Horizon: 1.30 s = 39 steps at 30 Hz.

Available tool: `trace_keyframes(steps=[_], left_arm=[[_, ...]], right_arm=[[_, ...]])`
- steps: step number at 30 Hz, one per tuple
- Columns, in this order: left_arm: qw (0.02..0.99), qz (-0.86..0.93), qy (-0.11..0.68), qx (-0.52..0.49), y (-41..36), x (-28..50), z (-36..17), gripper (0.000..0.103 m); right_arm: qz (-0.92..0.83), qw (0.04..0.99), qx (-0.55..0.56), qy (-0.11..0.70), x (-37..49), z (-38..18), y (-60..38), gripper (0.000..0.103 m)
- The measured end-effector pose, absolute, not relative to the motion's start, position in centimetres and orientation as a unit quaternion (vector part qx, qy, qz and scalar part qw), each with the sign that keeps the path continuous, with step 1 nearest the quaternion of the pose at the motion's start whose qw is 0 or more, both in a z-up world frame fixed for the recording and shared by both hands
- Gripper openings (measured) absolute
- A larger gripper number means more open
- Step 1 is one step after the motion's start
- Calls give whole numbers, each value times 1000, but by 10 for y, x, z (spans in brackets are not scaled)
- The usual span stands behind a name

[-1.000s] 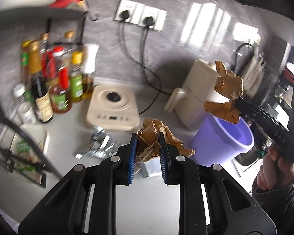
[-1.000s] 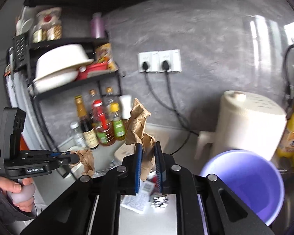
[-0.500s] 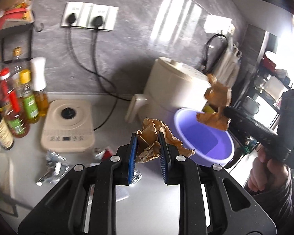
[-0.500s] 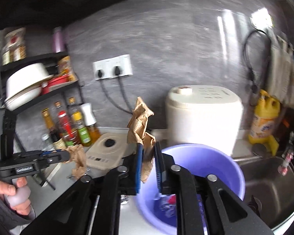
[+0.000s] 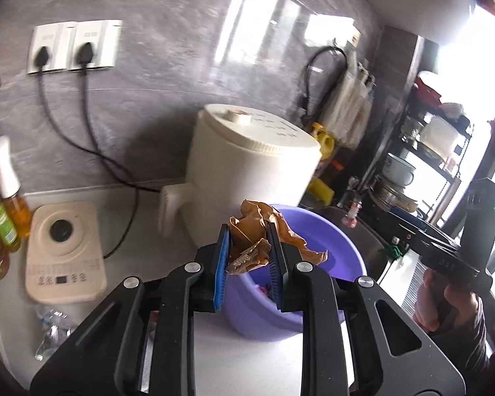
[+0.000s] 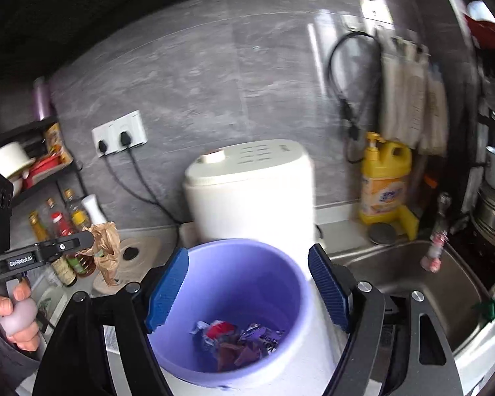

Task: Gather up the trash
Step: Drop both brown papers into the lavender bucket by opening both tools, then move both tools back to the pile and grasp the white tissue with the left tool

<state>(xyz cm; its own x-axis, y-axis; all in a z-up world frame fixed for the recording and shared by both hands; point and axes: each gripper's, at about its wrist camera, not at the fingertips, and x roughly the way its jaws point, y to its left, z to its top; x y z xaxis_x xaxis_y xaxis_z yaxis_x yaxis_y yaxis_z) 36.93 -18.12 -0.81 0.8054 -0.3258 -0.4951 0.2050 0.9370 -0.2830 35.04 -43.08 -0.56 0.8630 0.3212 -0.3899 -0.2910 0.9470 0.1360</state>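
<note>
Brown paper wad [image 5: 254, 241] upright btwn L fingers [image 5: 221, 260]; R fingers [image 6: 167, 288] wide, just opened, empty.

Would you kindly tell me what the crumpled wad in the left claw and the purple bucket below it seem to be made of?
The crumpled wad looks like brown kraft paper: matte, with sharp creases and torn edges. The purple bucket looks like moulded plastic: a smooth, uniform, slightly glossy wall with a thin rolled rim. Neither can be confirmed by sight alone.

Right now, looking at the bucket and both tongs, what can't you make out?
- Left wrist view: the purple bucket interior, behind the left tongs and crumpled brown paper.
- Right wrist view: the trash pile is too jumbled to identify pieces.
- Left wrist view: right tongs' tips lie behind the bucket.
</note>
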Motion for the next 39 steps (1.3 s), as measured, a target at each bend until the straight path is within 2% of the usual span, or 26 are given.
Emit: trace_keyframes(steps=[4, 5, 6, 7, 8, 16, 21, 31, 39], left_arm=[[939, -166, 283, -103, -202, 384, -7, 22], [936, -181, 282, -104, -208, 386, -6, 31], [935, -190, 281, -105, -211, 388, -5, 45], [935, -198, 275, -106, -214, 387, -4, 70], [938, -198, 263, -107, -215, 385, -2, 84], [944, -168, 253, -128, -189, 367, -1, 93], [954, -117, 248, -125, -154, 342, 1, 97], [956, -28, 255, -140, -85, 295, 0, 97], [951, 11, 277, -140, -57, 270, -19, 97]], right_arm=[[135, 968, 42, 207, 336, -6, -451, 78], [131, 968, 44, 208, 333, -6, -455, 78], [127, 969, 46, 209, 330, -6, -459, 78], [122, 969, 47, 209, 326, -7, -463, 78], [119, 970, 48, 208, 323, -7, -466, 78], [123, 969, 52, 206, 304, -10, -463, 83], [145, 965, 48, 213, 298, -14, -440, 95], [207, 952, 36, 225, 281, -22, -386, 94], [258, 936, 22, 239, 268, -38, -347, 80]])
